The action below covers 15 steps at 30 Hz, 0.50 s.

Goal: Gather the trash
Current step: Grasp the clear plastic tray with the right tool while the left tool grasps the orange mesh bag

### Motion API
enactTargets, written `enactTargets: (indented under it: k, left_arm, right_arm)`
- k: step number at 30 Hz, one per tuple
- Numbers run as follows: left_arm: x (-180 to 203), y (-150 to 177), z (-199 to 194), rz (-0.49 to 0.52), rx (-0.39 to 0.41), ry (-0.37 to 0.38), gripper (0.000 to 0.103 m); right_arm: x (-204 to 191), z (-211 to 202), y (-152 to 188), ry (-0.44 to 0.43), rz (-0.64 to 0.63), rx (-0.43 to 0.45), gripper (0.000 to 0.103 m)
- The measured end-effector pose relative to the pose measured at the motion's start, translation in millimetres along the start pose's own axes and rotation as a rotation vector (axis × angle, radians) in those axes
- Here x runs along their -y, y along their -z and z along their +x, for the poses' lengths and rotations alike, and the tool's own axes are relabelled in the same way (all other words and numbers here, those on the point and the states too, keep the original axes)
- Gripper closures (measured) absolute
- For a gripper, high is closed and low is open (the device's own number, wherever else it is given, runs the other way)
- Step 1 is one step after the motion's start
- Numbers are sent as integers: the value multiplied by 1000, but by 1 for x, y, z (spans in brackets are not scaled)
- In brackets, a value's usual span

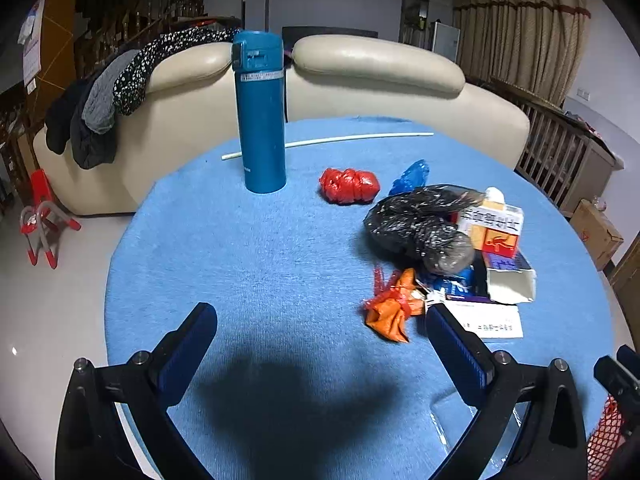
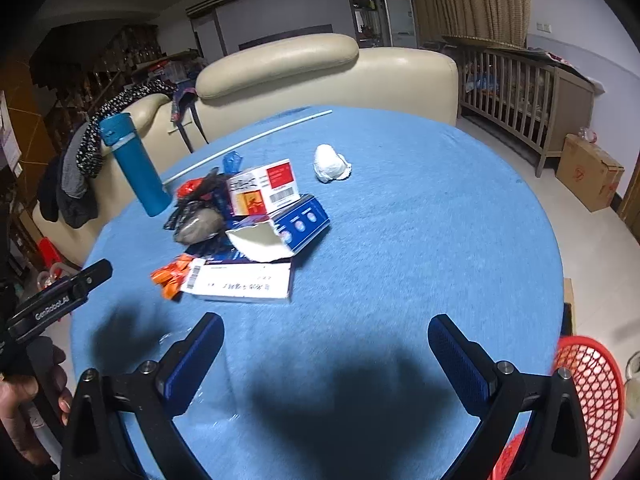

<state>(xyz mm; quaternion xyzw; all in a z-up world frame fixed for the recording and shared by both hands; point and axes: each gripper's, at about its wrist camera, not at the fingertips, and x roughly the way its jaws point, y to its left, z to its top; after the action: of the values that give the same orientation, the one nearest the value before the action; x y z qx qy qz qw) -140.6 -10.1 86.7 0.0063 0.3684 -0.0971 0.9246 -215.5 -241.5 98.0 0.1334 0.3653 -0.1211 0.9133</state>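
Trash lies on a round blue table (image 1: 248,248) (image 2: 420,208): a red plastic wad (image 1: 349,185), a black bag (image 1: 420,224) (image 2: 200,216), an orange wrapper (image 1: 390,308) (image 2: 172,276), a flat white box (image 2: 244,282) (image 1: 486,320), a torn blue box (image 2: 288,228) (image 1: 510,280), a red-and-white carton (image 2: 264,186) (image 1: 494,224), a blue wad (image 1: 412,176) and a white paper wad (image 2: 330,163). My left gripper (image 1: 320,322) is open and empty above the table, left of the pile. My right gripper (image 2: 326,332) is open and empty, nearer than the pile.
A tall blue flask (image 1: 260,112) (image 2: 136,164) stands at the table's far side with a thin white rod (image 1: 328,141) (image 2: 248,142) behind it. A red mesh basket (image 2: 588,392) (image 1: 606,436) sits at the near right edge. A cream sofa (image 1: 360,80) is beyond.
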Motion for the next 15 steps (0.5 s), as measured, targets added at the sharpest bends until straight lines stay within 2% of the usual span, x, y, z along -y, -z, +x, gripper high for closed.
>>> enactTargets:
  k: [15]
  left_arm:
    - [5, 6, -23, 17, 30, 1, 0]
  right_arm:
    - [-21, -25, 23, -55, -40, 19, 0]
